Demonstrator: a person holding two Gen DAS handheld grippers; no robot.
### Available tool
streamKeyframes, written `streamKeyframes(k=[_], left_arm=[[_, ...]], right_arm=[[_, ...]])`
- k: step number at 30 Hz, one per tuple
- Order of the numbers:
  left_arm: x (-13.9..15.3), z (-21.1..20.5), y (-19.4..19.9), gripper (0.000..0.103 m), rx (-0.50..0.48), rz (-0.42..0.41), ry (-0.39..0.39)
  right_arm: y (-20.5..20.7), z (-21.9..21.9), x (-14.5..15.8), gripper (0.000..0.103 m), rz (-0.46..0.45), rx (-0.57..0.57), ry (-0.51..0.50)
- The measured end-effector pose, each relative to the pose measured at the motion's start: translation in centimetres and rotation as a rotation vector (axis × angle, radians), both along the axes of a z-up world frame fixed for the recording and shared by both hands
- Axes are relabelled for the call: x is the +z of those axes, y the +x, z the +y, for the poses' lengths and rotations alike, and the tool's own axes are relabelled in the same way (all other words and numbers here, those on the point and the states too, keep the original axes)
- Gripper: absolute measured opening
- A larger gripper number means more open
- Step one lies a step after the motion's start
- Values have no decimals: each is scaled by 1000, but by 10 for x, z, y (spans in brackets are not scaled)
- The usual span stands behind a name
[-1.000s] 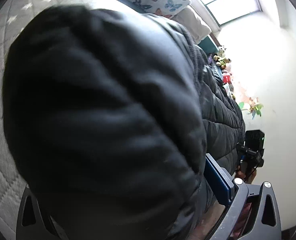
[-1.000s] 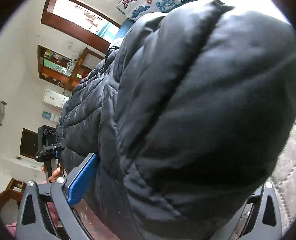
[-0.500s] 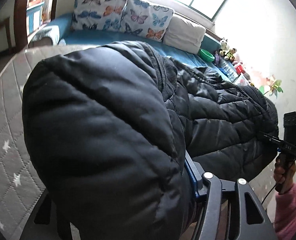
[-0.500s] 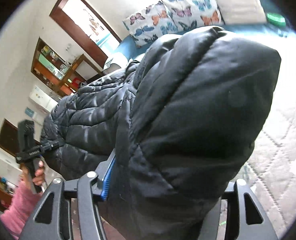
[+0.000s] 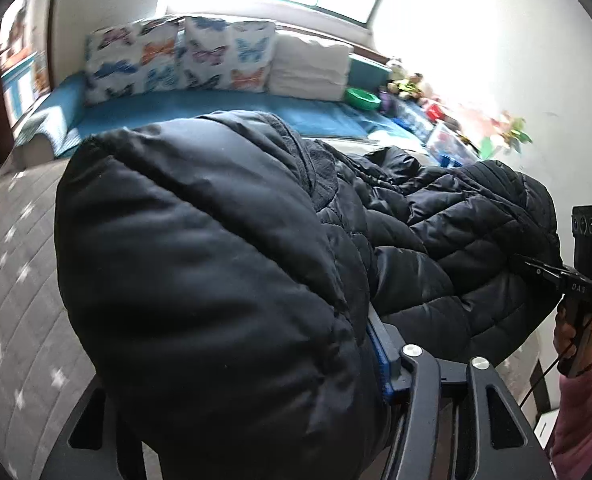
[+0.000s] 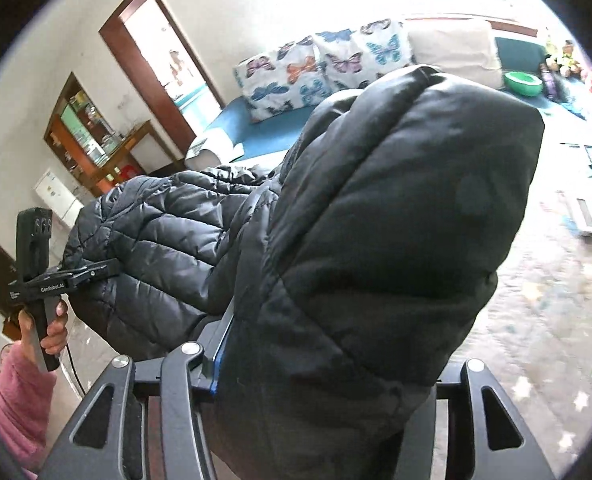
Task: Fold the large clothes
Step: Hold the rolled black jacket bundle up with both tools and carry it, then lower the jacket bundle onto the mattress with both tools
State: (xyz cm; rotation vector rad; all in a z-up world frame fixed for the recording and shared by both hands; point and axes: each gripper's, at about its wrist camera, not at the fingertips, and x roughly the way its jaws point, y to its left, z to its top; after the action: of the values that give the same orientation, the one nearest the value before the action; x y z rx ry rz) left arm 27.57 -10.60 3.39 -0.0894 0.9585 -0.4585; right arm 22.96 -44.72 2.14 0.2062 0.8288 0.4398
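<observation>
- black puffer jacket (image 5: 224,280) stretched between both grippers above the grey star-print mattress (image 5: 12,280), long axis running side to side from one gripper to the other.
- left gripper (image 5: 248,380) closing on a thick bunched end of the jacket, fabric filling the gap, blue pad (image 5: 378,356) pressed against it.
- right gripper (image 6: 328,372) closing likewise, clamped on the opposite puffy end.
- only in left wrist view: right hand (image 5: 572,332) far right in a pink sleeve.
- only in right wrist view: wooden shelves (image 6: 92,136) and doorway on the left.
</observation>
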Motion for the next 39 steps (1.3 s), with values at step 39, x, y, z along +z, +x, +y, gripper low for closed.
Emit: streamKeyframes(k=[39], left_arm=[[-36, -227, 107, 97, -27, 61, -13]], right_arm=[[-38, -190, -34, 84, 72, -489, -70]])
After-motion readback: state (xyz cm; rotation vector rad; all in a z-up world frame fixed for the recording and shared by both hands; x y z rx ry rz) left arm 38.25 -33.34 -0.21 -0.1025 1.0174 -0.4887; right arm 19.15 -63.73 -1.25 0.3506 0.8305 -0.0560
